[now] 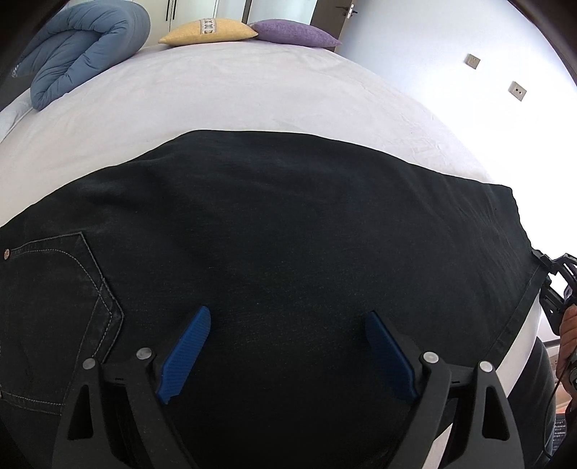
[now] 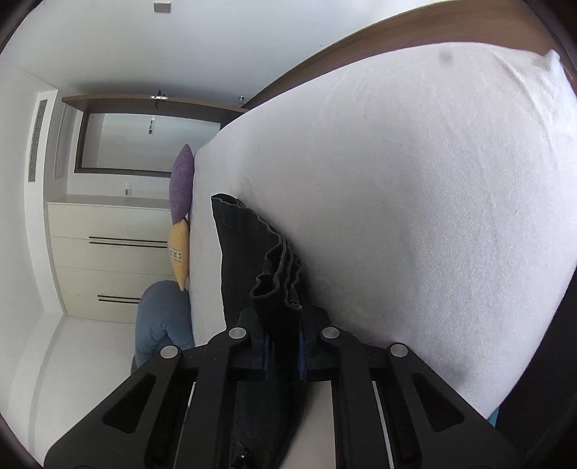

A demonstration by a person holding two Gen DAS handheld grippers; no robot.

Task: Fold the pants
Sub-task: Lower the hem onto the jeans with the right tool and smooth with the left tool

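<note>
Black jeans (image 1: pixel 288 231) lie flat across the white bed (image 1: pixel 223 93), back pocket at the left. My left gripper (image 1: pixel 288 346) is open just above the middle of the fabric, its blue pads (image 1: pixel 187 353) apart and holding nothing. My right gripper (image 2: pixel 283 346) is shut on the bunched hem end of the jeans (image 2: pixel 277 274) at the bed's side. The right gripper also shows at the far right edge of the left wrist view (image 1: pixel 557 285), at the jeans' right end.
A rolled blue duvet (image 1: pixel 83 47), a yellow pillow (image 1: pixel 209 32) and a purple pillow (image 1: pixel 295 32) lie at the far end of the bed. A cream drawer unit (image 2: pixel 108 252) stands beyond the bed. The white wall (image 1: pixel 468 72) is to the right.
</note>
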